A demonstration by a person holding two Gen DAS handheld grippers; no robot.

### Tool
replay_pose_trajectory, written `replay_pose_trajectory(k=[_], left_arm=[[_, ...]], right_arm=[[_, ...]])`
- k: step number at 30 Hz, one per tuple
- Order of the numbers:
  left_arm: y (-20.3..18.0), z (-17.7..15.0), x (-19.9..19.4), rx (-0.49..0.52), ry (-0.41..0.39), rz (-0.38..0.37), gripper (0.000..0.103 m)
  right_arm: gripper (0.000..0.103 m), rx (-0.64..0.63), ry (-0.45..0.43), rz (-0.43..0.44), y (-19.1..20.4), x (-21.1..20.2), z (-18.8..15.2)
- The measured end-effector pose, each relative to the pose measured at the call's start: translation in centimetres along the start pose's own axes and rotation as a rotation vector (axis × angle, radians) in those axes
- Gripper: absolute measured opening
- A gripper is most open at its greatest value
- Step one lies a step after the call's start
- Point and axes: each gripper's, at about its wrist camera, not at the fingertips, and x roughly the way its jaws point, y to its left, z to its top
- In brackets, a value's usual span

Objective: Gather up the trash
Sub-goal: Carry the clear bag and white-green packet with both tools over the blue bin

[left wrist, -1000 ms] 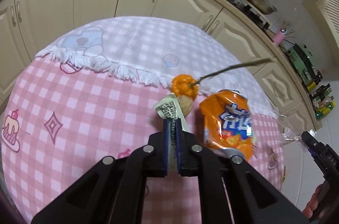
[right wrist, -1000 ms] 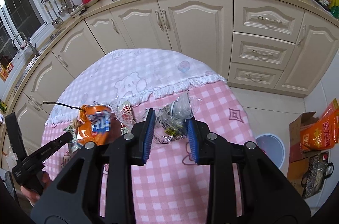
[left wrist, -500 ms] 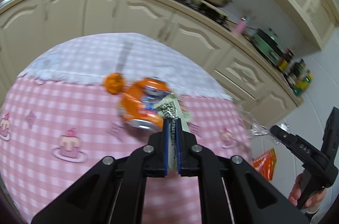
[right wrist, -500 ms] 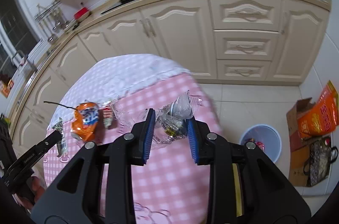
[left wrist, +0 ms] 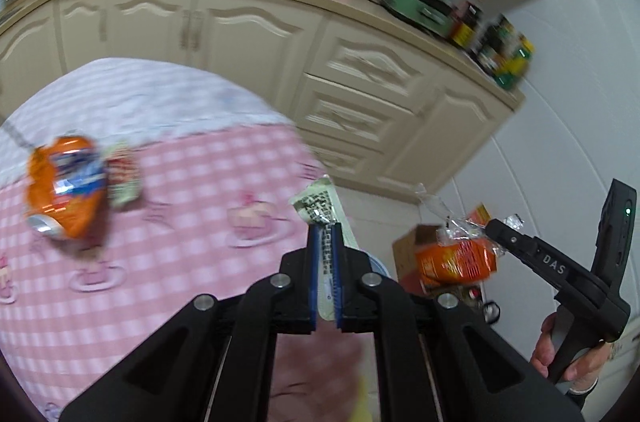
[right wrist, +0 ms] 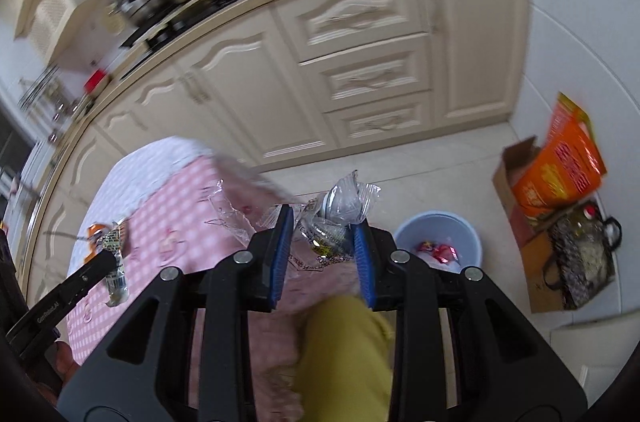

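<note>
Left wrist view: the left gripper [left wrist: 325, 254] is clenched on a flat printed wrapper [left wrist: 320, 206], which sticks up past the fingertips above the edge of the pink checked table [left wrist: 180, 222]. A crushed orange can [left wrist: 64, 186] lies on the table, well to the left. Right wrist view: the right gripper [right wrist: 322, 242] grasps a clear crumpled wrapper [right wrist: 340, 210] between its blue pads [right wrist: 280, 254], held over the floor. A light blue bin [right wrist: 436, 242] stands just right of it, below, with some trash inside.
</note>
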Motion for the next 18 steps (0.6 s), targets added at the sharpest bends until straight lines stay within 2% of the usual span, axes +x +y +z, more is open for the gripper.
replay_pose_trajectory(k=[9, 18], left_arm=[[-9.1, -0.8, 6.2, 0.138, 0.115, -0.054, 0.005], [-16.2, -2.6, 12.4, 0.240, 0.232, -0.077, 0.006]], right_arm=[[0.029, 0.159, 0.011, -0.100, -9.9, 0.2, 0.2], [0.029, 0.258, 0.054, -0.157, -16.7, 0.8, -0.9]])
